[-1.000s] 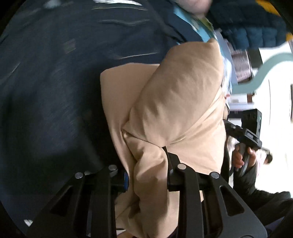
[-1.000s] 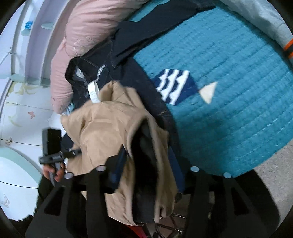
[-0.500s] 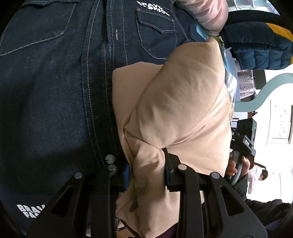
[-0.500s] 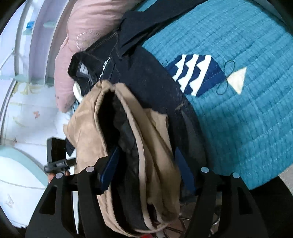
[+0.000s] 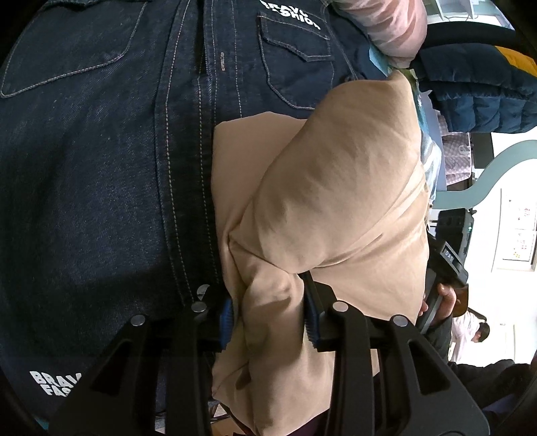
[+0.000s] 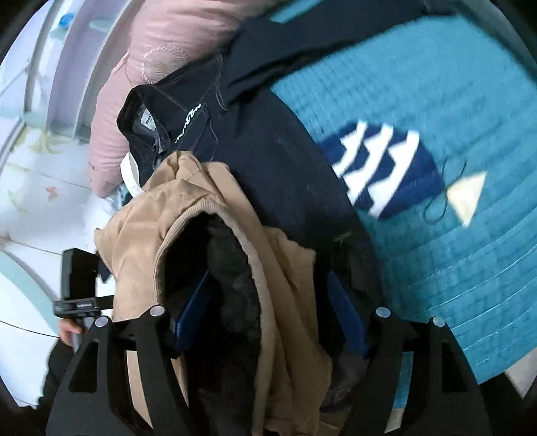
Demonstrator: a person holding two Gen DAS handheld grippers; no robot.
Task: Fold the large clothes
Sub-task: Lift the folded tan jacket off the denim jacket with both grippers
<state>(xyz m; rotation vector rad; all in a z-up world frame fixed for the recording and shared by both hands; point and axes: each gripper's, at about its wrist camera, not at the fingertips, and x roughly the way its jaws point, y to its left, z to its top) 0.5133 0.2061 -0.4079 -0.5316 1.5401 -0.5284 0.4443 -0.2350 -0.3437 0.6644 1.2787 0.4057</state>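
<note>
A tan padded jacket (image 5: pixel 329 208) with a dark lining is folded into a thick bundle. My left gripper (image 5: pixel 268 322) is shut on its near edge and holds it over a dark denim jacket (image 5: pixel 100 167). In the right wrist view my right gripper (image 6: pixel 268 312) has its jaws wider apart around the tan jacket (image 6: pixel 161 234), with the dark lining (image 6: pixel 231 268) between them. The bundle rests against the denim jacket (image 6: pixel 275 161).
A teal quilted blanket (image 6: pixel 453 117) with a striped fish patch (image 6: pixel 386 174) covers the bed. A pink padded garment (image 6: pixel 147 60) lies at the back, also in the left wrist view (image 5: pixel 392 30). A navy puffer jacket (image 5: pixel 476 90) is at upper right.
Both grippers have carried the tan bundle onto the denim jacket. The right gripper's jaws have spread wider around the bundle.
</note>
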